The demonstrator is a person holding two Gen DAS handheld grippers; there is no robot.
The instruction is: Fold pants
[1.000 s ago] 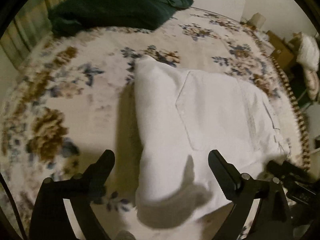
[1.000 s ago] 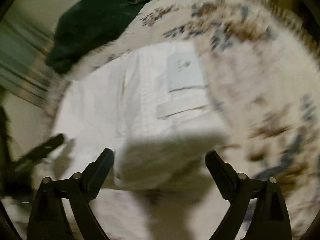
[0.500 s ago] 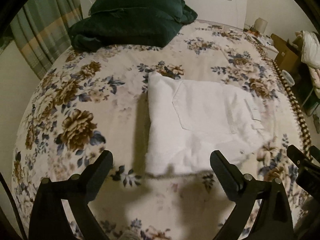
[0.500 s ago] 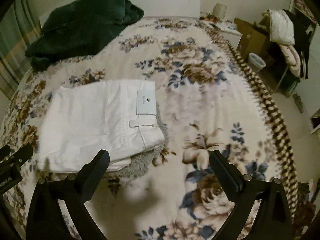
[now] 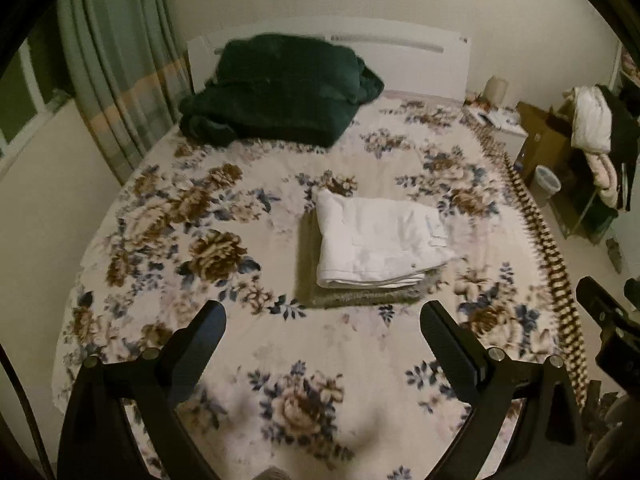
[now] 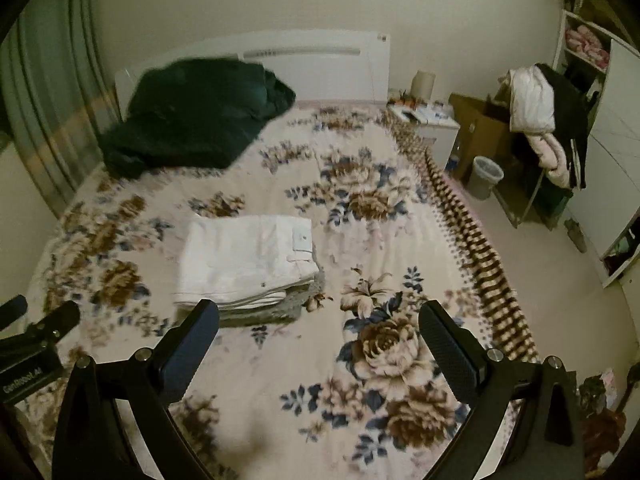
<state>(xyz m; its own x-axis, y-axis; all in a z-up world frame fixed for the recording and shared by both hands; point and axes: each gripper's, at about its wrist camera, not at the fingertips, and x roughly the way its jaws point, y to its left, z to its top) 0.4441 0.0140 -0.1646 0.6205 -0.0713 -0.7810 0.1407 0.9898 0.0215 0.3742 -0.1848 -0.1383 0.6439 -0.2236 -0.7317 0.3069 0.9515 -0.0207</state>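
The white pants (image 5: 376, 240) lie folded into a compact rectangle on the floral bedspread (image 5: 200, 208), resting on a grey folded cloth (image 5: 360, 298). They also show in the right wrist view (image 6: 248, 264). My left gripper (image 5: 322, 330) is open and empty, held back from the pants above the near part of the bed. My right gripper (image 6: 320, 332) is open and empty, to the right of and behind the pants. The right gripper's body shows at the right edge of the left wrist view (image 5: 608, 328).
A dark green blanket (image 5: 276, 96) is heaped by the white headboard (image 5: 400, 52). Curtains (image 5: 116, 80) hang at the left. Right of the bed stand a nightstand (image 6: 432, 128), a cardboard box (image 6: 480, 128), a bin (image 6: 486, 176) and a clothes-draped rack (image 6: 548, 120).
Both grippers have pulled back and up from the folded pants, which now look smaller and farther away. The pants have not moved.
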